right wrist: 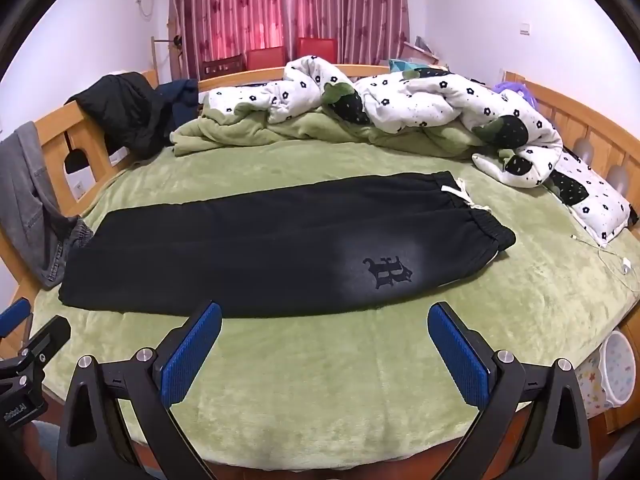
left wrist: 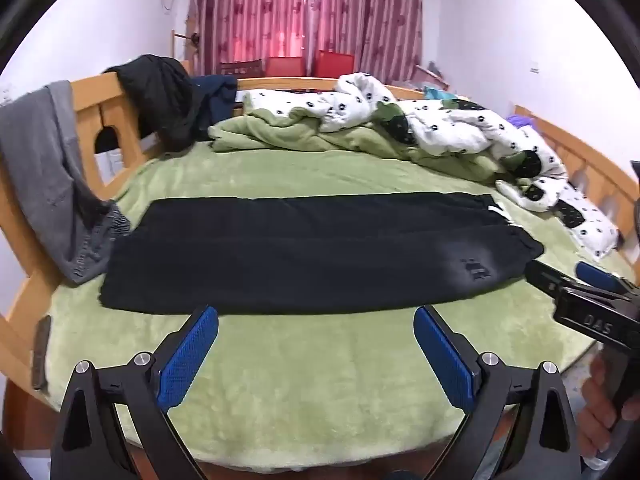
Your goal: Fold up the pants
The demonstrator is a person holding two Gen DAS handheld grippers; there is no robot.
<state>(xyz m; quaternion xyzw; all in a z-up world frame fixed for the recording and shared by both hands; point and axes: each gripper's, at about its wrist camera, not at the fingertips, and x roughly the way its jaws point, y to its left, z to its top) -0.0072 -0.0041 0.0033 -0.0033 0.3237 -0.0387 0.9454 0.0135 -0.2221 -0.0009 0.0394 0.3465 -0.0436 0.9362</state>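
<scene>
Bed (right wrist: 320,360): pants (right wrist: 260,252) beyond fingers (right wrist: 192,356).

The left gripper (left wrist: 316,316) was held with its jaws spread wide, nothing caught between them. Its blue pads (left wrist: 188,360) were angled outward, one at seven o'clock and the other at five o'clock in the left wrist view. The right gripper (right wrist: 324,314) was likewise held wide open, with its blue fingers (right wrist: 458,360) splayed at seven and five o'clock in its own view. In the left wrist view the right gripper's body was seen at three o'clock, and the hand (left wrist: 600,408) holding it was glimpsed at four o'clock, its fingers wrapped round the handle
</scene>
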